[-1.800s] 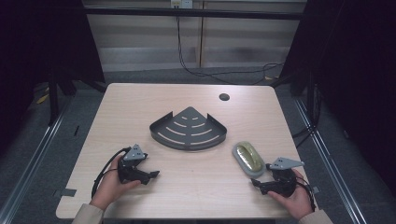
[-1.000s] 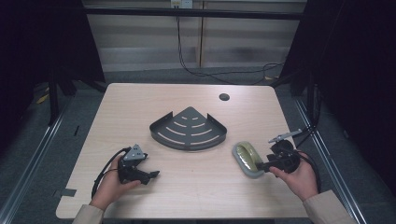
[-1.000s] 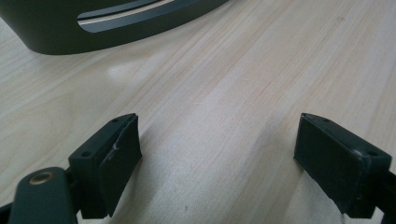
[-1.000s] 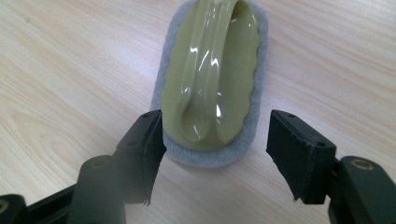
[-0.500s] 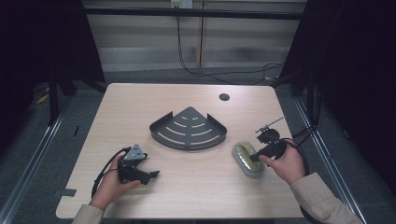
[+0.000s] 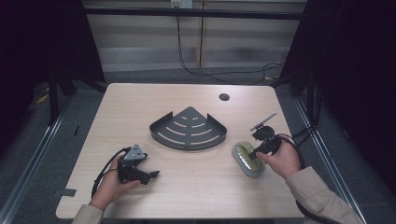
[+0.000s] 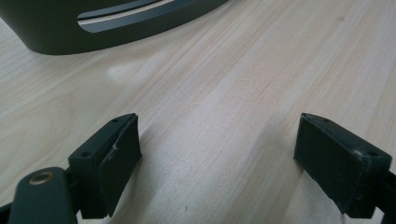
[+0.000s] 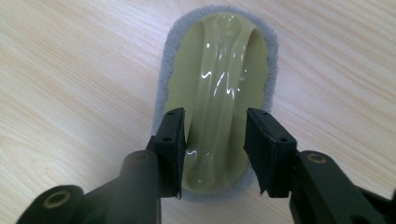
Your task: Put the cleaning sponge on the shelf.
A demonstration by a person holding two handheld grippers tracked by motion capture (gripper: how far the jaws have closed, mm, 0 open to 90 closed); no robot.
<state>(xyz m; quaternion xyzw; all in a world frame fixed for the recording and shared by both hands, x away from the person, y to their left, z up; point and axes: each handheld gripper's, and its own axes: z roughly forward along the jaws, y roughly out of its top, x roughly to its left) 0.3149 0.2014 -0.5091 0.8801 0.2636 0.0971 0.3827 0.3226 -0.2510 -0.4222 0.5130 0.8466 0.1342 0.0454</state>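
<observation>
Right gripper [image 8: 215, 149] straddles the scrubber [image 8: 217, 88] handle at lower right, jaws apart, grasp pending. Left gripper [image 7: 217, 163] rests open at lower left on the surface [image 6: 140, 112].

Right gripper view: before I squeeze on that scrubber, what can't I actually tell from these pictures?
- Contact: in the right gripper view the right hand-held gripper straddles the scrubber handle; whether the pads touch it cannot be told.
- Scrubber's near end: hidden behind the jaws there; in the high view the hand covers its right side.
- Rack: cut off by the top edge in the left gripper view.
- Table hole: too small to judge.
</observation>
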